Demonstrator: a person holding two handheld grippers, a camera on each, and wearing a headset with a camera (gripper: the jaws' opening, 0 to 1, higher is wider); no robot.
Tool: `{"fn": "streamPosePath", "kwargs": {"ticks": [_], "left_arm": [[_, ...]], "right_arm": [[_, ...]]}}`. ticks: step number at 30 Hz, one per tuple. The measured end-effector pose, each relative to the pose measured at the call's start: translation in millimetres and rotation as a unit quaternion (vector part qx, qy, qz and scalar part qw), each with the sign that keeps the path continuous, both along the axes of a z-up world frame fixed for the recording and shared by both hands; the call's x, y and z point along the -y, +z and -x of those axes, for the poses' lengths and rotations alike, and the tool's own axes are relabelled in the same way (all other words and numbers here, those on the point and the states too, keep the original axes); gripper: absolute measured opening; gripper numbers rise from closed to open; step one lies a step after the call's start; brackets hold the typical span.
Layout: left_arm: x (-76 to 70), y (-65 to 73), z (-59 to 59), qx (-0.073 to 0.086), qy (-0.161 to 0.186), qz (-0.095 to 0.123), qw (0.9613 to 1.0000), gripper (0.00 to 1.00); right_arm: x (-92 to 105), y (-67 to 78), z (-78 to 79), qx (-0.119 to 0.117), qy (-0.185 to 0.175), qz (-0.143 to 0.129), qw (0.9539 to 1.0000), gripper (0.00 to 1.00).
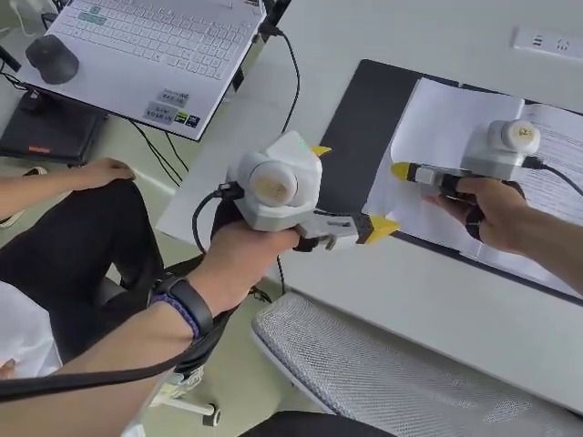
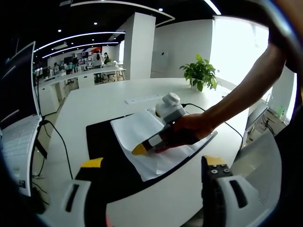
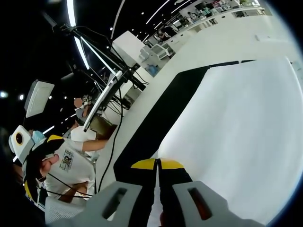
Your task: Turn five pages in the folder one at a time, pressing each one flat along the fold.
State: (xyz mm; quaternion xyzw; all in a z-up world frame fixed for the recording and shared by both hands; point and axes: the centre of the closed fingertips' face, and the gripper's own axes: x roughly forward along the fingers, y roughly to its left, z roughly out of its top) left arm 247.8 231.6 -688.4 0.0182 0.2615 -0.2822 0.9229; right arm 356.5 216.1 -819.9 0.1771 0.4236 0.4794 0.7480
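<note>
A black folder (image 1: pixel 351 137) lies open on the white table, with a blank white page (image 1: pixel 446 114) spread over its left half and printed sheets to the right. My right gripper (image 1: pixel 401 170) is shut and lies across that page, its yellow tips near the page's left edge. The right gripper view has the same page (image 3: pixel 236 123) ahead of the closed tips (image 3: pixel 158 164). My left gripper (image 1: pixel 351 189) hangs open in the air off the table's near edge, holding nothing. From the left gripper view (image 2: pixel 152 161) I see the folder (image 2: pixel 102 137) and the right gripper (image 2: pixel 137 150) on the page.
A laptop (image 1: pixel 155 45) and a dark mouse (image 1: pixel 52 56) sit at the far left, with cables (image 1: pixel 291 82) trailing off the table. A power strip (image 1: pixel 547 41) lies at the back right. A grey mesh chair (image 1: pixel 383 373) stands below the table edge. A seated person's leg (image 1: pixel 73 237) is on the left.
</note>
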Motion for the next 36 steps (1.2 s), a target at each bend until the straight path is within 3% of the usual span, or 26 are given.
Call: {"fn": "streamPosePath", "kwargs": {"ticks": [9, 20, 31, 36], "left_arm": [[-0.3, -6.4, -5.1, -0.003, -0.003, -0.006, 1.0000, 0.80], [19.9, -2.0, -9.4, -0.002, -0.023, -0.008, 0.9997, 0.72], [34.6, -11.9, -22.4, -0.003, -0.043, -0.016, 0.9989, 0.57], [37.9, -26.1, -25.5, -0.015, -0.054, -0.023, 0.9982, 0.52]], "right_arm": [[-2.4, 1.2, -1.8, 0.002, 0.006, -0.002, 1.0000, 0.04], [5.9, 13.1, 5.3, 0.006, 0.015, -0.011, 0.9998, 0.15], [26.2, 48.8, 0.1, 0.035, 0.006, -0.020, 0.9992, 0.17], [36.2, 66.1, -1.4, 0.053, 0.001, -0.019, 0.9984, 0.17]]}}
